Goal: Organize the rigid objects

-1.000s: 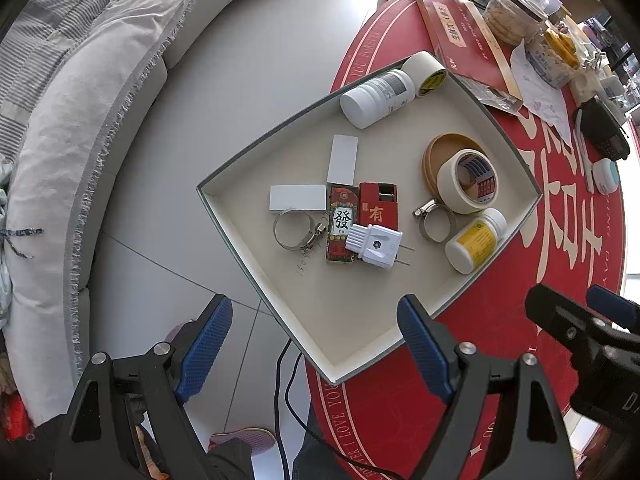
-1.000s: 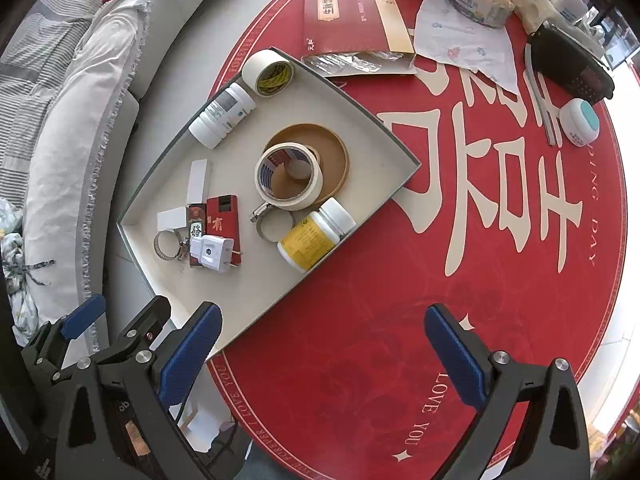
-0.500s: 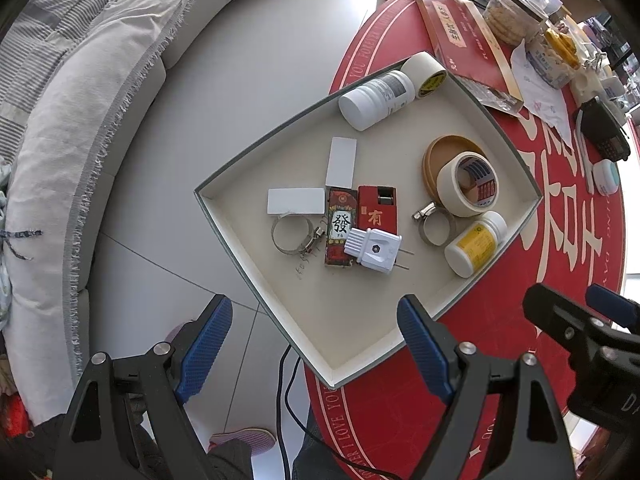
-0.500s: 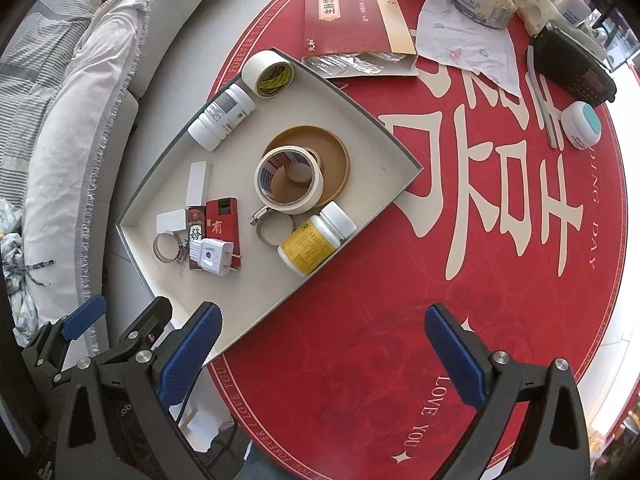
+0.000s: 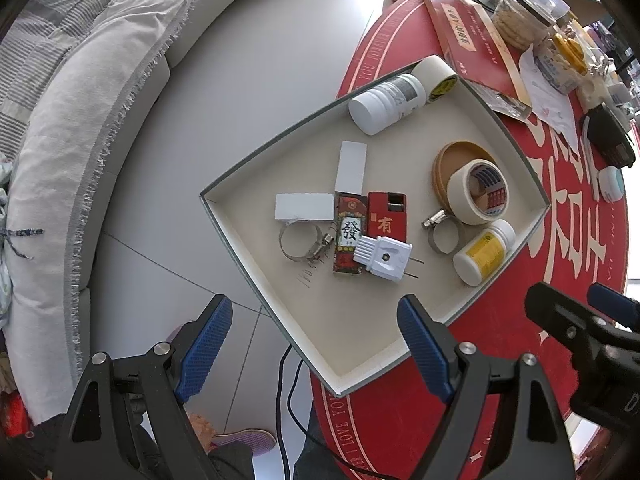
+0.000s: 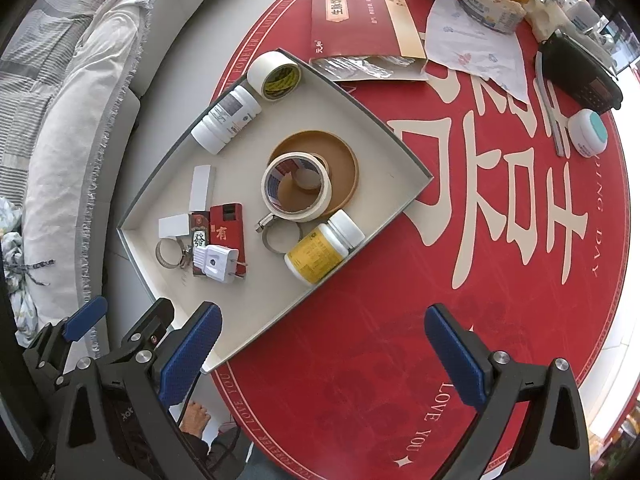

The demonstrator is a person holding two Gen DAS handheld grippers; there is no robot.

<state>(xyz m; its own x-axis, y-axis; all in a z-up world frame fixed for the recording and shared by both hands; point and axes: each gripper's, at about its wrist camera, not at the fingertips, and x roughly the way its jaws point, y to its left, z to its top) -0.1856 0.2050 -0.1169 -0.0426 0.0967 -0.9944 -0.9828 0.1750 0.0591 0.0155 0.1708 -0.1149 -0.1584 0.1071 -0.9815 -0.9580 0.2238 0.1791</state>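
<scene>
Directly ahead of the left gripper [image 5: 310,344], the near corner of the tray [image 5: 280,312] lies bare. Farther ahead, the white plug [image 5: 382,258], red boxes [image 5: 386,216] and hose clamp [image 5: 300,244] crowd together. Bare red tabletop [image 6: 360,340] fills the space ahead of the right gripper [image 6: 322,346].

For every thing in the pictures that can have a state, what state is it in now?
White bottle with white cap: capped, lying on its side in the tray.
Yellow-label bottle: capped, lying on its side.
White tape roll: lying flat on the brown round lid.
White plug: lying across the red boxes, prongs bare.
Left claw: open, empty.
Right claw: open, empty.
</scene>
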